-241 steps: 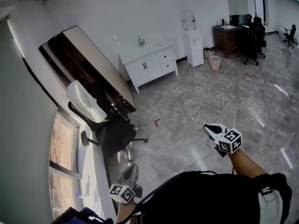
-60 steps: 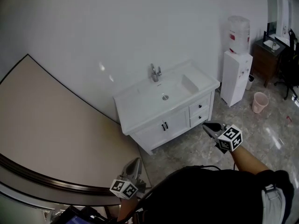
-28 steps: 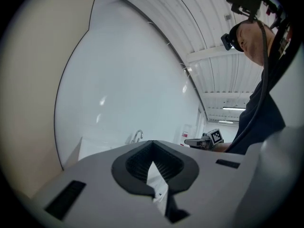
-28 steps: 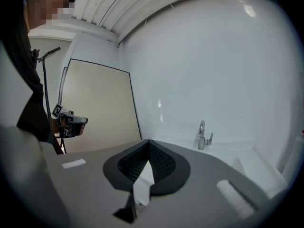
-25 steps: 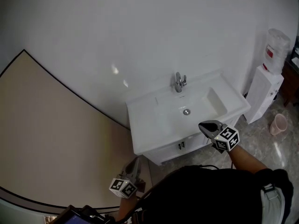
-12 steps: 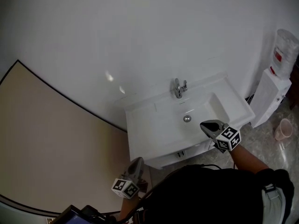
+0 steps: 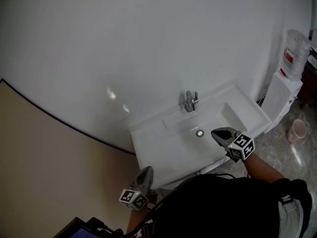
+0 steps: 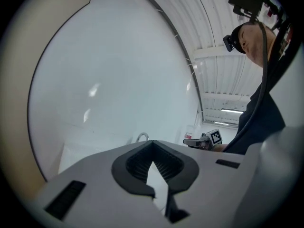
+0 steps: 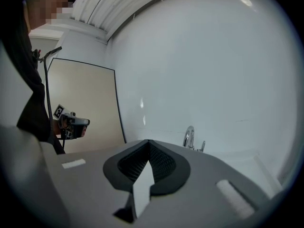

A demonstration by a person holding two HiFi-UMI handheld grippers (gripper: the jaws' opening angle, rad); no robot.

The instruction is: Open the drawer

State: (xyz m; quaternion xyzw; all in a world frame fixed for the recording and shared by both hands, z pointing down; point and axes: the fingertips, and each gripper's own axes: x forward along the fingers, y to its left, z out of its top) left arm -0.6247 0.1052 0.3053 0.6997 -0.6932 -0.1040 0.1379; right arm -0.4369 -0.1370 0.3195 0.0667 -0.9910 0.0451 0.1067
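A washstand (image 7: 158, 145) stands against the wall (image 7: 148, 43), with a tap (image 7: 190, 101) at the back of its basin and a drain (image 7: 199, 133) in the basin just before the tap. To its left is a board (image 7: 49, 172); to its right stands a water dispenser (image 7: 285, 90), with a bin (image 7: 296, 131) on the floor (image 7: 277, 150) before it. The right tool (image 7: 218, 133) is over the basin's front right part, and the left tool (image 7: 146, 172) is before the washstand's front left corner.

sink cabinet (image 7: 163, 150): far across the room at first, now right beneath the head view
right gripper (image 7: 217, 132): now above its basin
left gripper (image 7: 145, 172): now by its front-left corner
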